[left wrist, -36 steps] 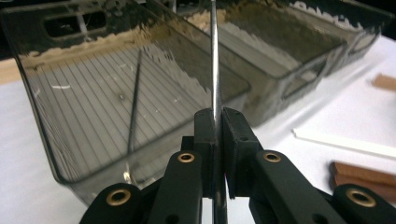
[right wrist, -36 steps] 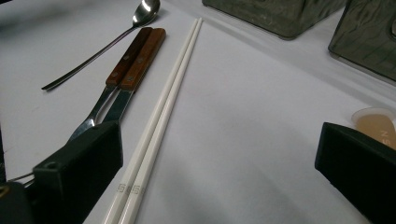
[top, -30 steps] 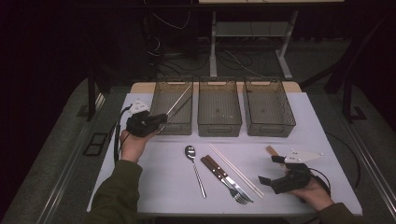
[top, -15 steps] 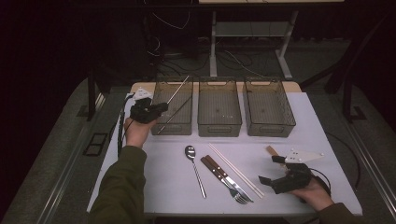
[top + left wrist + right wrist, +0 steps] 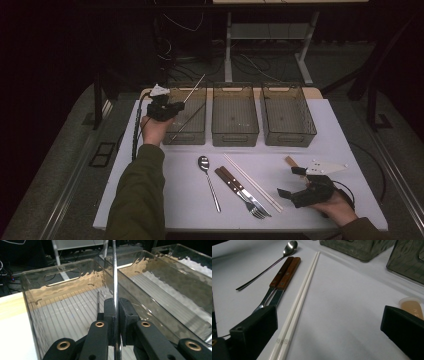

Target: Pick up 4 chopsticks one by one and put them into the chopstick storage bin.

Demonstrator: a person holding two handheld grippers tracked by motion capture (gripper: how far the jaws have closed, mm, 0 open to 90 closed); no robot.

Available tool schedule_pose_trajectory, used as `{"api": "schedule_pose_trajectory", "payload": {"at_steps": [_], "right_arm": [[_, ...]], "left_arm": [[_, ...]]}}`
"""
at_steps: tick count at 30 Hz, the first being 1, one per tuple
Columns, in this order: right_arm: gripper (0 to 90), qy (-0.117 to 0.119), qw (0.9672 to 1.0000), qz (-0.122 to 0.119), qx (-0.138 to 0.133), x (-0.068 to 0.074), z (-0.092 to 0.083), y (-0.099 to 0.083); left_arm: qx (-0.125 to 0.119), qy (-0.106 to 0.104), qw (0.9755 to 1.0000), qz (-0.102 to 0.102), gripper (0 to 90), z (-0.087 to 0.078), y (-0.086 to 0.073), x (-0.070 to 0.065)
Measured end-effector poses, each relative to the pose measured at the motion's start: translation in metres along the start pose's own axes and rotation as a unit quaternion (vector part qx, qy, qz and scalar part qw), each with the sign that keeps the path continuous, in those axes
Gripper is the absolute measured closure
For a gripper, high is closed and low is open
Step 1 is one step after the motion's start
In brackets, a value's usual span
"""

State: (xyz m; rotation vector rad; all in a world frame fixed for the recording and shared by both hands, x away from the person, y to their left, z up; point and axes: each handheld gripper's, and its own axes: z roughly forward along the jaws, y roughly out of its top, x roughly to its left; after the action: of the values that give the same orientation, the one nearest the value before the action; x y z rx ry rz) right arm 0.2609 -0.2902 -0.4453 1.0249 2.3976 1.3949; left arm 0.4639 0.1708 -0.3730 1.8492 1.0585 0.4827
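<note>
Pinching a thin metal rod (image 5: 115, 277), the left gripper (image 5: 167, 107) holds it over the left bin (image 5: 187, 137), where a second rod (image 5: 186, 123) already lies slanted on the ribbed floor. The held rod is smooth and slippery; pinched only across its narrow width, it could pivot in the jaws, or catch the bin's rim and land outside. Dropped from too high, it could bounce off the hard clear plastic.

The right gripper (image 5: 292, 181) rests on the near right of the white table (image 5: 350, 150), jaws spread and empty. Near it lie matte white chopsticks (image 5: 298, 301), a fork (image 5: 265, 300) and knife (image 5: 280, 291) with brown wooden handles, and a polished spoon (image 5: 269, 265).
</note>
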Motion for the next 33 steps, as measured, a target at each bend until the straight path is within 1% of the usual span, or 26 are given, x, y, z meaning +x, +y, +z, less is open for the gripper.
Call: {"api": "schedule_pose_trajectory", "payload": {"at_steps": [4, 5, 9, 13, 22, 28, 33], "right_arm": [[1.1, 0.0, 1.0, -0.001, -0.001, 0.0, -0.001, 0.0], [1.1, 0.0, 1.0, -0.001, -0.001, 0.0, -0.001, 0.0], [1.1, 0.0, 1.0, -0.003, -0.001, 0.0, -0.001, 0.0], [1.1, 0.0, 1.0, -0.003, -0.001, 0.0, -0.001, 0.0], [1.1, 0.001, 1.0, -0.004, -0.001, 0.001, -0.001, 0.0], [1.1, 0.001, 1.0, -0.004, -0.001, 0.001, -0.001, 0.0], [1.1, 0.001, 1.0, -0.004, -0.001, 0.001, -0.001, 0.0]], "left_arm": [[0.005, 0.009, 0.9999, -0.008, 84.4, 0.009, -0.001, 0.001], [0.011, 0.012, 0.9999, -0.005, 84.4, 0.011, -0.002, 0.001], [0.022, 0.021, 0.9995, -0.001, 84.5, 0.016, 0.0, 0.0], [0.033, 0.028, 0.999, -0.005, 84.4, 0.019, 0.0, 0.0], [0.042, 0.032, 0.9986, -0.003, 84.1, 0.02, 0.0, 0.0], [0.05, 0.038, 0.998, -0.009, 83.2, 0.021, 0.0, -0.001], [0.048, 0.036, 0.9981, -0.01, 77.9, 0.021, -0.001, 0.0]]}}
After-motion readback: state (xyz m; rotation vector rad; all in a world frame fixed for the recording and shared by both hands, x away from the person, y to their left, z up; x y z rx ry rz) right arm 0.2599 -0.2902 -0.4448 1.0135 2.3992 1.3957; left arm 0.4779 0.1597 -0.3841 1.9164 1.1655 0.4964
